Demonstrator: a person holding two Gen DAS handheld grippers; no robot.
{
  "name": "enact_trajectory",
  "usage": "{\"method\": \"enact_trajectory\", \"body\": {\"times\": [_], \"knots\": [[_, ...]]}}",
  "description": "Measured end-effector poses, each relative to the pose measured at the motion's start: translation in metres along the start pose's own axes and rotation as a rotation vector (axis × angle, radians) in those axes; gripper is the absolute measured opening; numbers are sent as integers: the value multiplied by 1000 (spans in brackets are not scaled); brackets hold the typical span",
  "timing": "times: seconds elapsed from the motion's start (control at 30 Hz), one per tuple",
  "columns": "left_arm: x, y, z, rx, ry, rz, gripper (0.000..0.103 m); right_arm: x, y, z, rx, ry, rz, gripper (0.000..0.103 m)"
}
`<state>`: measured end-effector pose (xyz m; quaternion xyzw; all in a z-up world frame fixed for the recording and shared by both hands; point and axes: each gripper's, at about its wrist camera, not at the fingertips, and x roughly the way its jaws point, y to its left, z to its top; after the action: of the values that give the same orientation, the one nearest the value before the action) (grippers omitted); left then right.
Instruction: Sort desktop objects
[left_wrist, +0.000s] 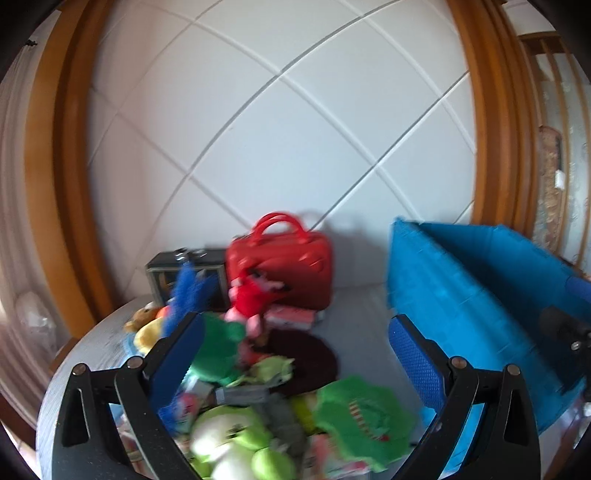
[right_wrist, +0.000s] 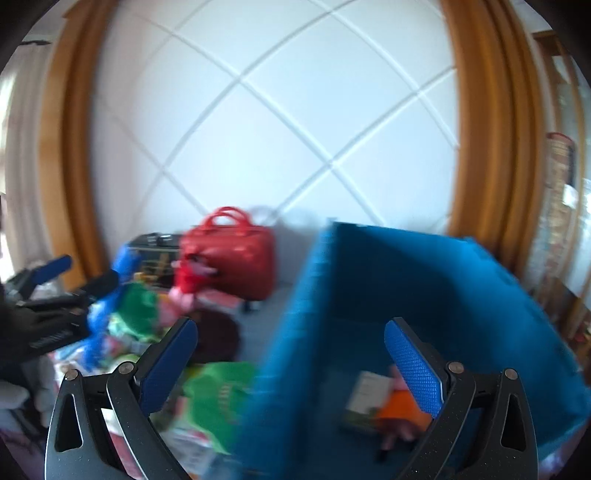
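A heap of soft toys (left_wrist: 236, 398) covers the grey table: green frog plush, a green crocodile-like toy (left_wrist: 364, 413), a pink and red doll (left_wrist: 251, 299), a blue furry toy (left_wrist: 188, 291). My left gripper (left_wrist: 295, 354) hangs open above this heap with nothing between its fingers. A blue fabric bin (right_wrist: 424, 280) stands to the right. My right gripper (right_wrist: 291, 358) is open over the bin's near left wall and holds nothing. Inside the bin lie a small book (right_wrist: 365, 398) and an orange-clad doll (right_wrist: 402, 410). The left gripper (right_wrist: 55, 280) shows at the left edge of the right wrist view.
A red handbag (left_wrist: 284, 262) stands at the back against the white panelled wall, with a dark box (left_wrist: 184, 273) to its left. A dark brown round hat (left_wrist: 306, 354) lies on the table. Wooden door frames flank the wall; the view is motion-blurred.
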<state>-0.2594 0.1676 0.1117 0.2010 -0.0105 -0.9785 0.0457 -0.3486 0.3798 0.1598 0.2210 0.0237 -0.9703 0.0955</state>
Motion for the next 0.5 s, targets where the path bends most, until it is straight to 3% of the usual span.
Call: {"method": "enact_trajectory", "body": {"times": [0.2,0.33,0.43,0.5], "knots": [[13,89,-37,-42,101,160,101,47,64,-21,-9,99,129,103],[27,139,-67,-79,190,239,101,91,84,-48,18,206,148,103],[41,163,-93,-124,274,246,101,131,85,-77,48,319,115,103],[48,168,-110,-156,326,213,101,157,81,-97,72,393,93,103]]}}
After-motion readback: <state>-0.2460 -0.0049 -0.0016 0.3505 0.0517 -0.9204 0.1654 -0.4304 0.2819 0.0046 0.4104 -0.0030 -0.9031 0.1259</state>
